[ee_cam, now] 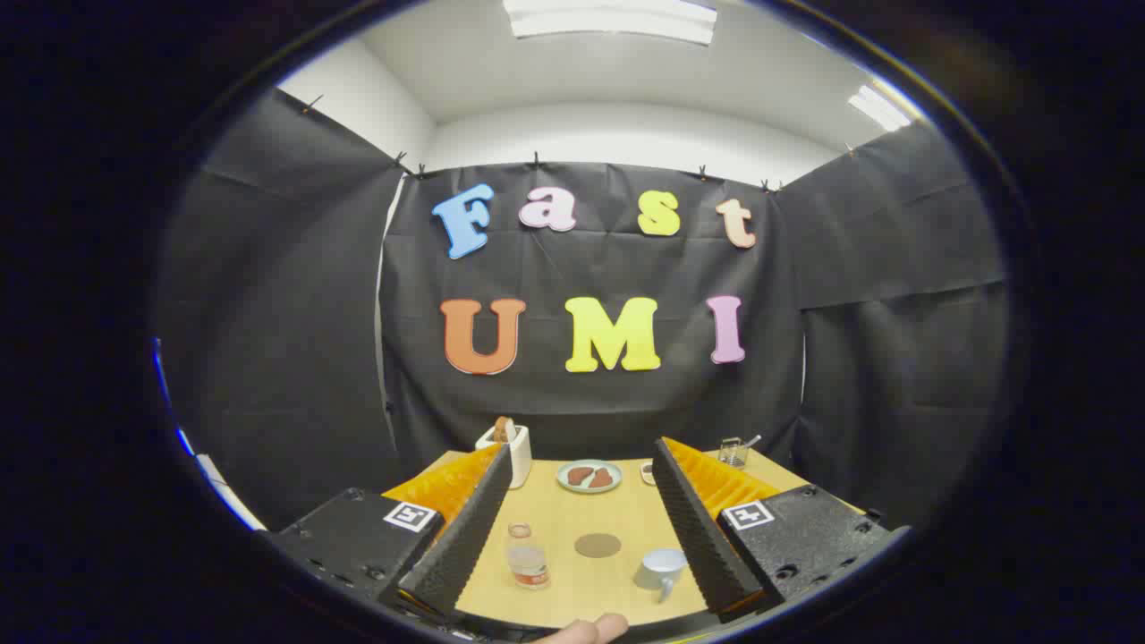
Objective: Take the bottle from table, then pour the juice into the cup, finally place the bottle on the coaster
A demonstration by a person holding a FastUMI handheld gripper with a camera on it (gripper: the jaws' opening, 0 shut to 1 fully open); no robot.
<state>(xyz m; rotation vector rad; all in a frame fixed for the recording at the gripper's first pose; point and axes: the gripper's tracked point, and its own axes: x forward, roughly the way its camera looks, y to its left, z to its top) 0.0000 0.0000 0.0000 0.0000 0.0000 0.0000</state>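
Ribbed black gripper [581, 501] fingers spread wide, clear plastic bottle [528, 561], round brown coaster [597, 545], pale cup [663, 569] between them, wooden table [572, 523]

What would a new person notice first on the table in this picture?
Probably the open gripper, its two dark ridged fingers spread wide over the wooden table. Between them stand a small clear bottle, a round brown coaster and a pale cup. Beyond them lies a plate with brown pieces.

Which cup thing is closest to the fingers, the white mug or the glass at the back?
The white mug. It sits low between the open fingers, by the right one. The glass with a spoon stands far beyond them, at the table's back edge.
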